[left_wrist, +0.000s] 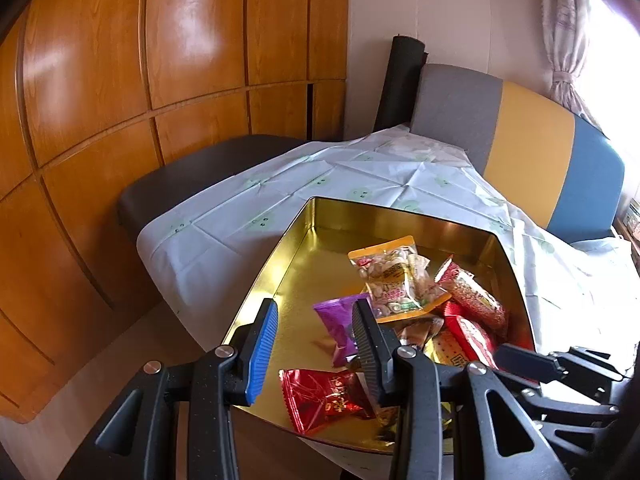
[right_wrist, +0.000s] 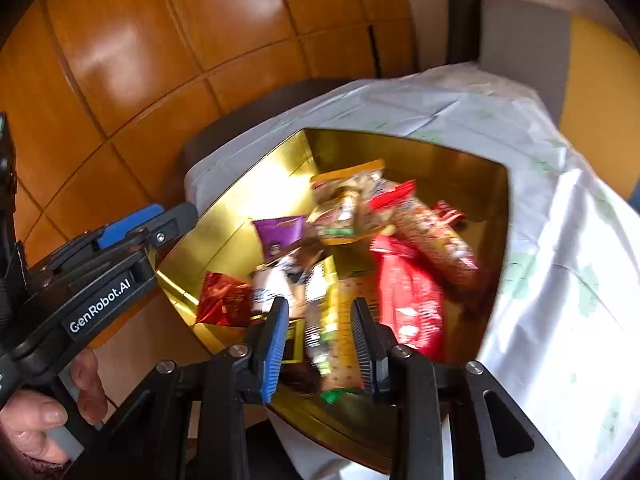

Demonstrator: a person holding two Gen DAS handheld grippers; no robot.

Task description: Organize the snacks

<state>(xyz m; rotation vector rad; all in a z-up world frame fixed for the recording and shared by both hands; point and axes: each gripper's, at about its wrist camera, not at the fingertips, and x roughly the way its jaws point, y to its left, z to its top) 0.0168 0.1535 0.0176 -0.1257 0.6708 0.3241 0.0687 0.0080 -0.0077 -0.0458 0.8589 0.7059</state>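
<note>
A gold tin tray (left_wrist: 400,216) sits on a table under a white cloth (left_wrist: 280,200) and holds several snack packets. Among them are a clear bag of nuts with orange edges (left_wrist: 392,276), a purple packet (left_wrist: 336,320), a red foil packet (left_wrist: 320,396) and a long red packet (left_wrist: 472,300). My left gripper (left_wrist: 316,306) hovers over the tray's near left part, open, with nothing between its pads. My right gripper (right_wrist: 320,304) hangs over the near pile, jaws apart. A blurred gold and green packet (right_wrist: 324,340) lies under its gap, and no pad presses on it.
Orange wooden cupboard panels (left_wrist: 100,120) fill the left. A dark stool (left_wrist: 192,176) stands beside the table. Behind it is a grey, yellow and blue seat back (left_wrist: 528,144), with a curtain (left_wrist: 564,40) at the far right. A hand (right_wrist: 36,420) holds the left gripper's handle.
</note>
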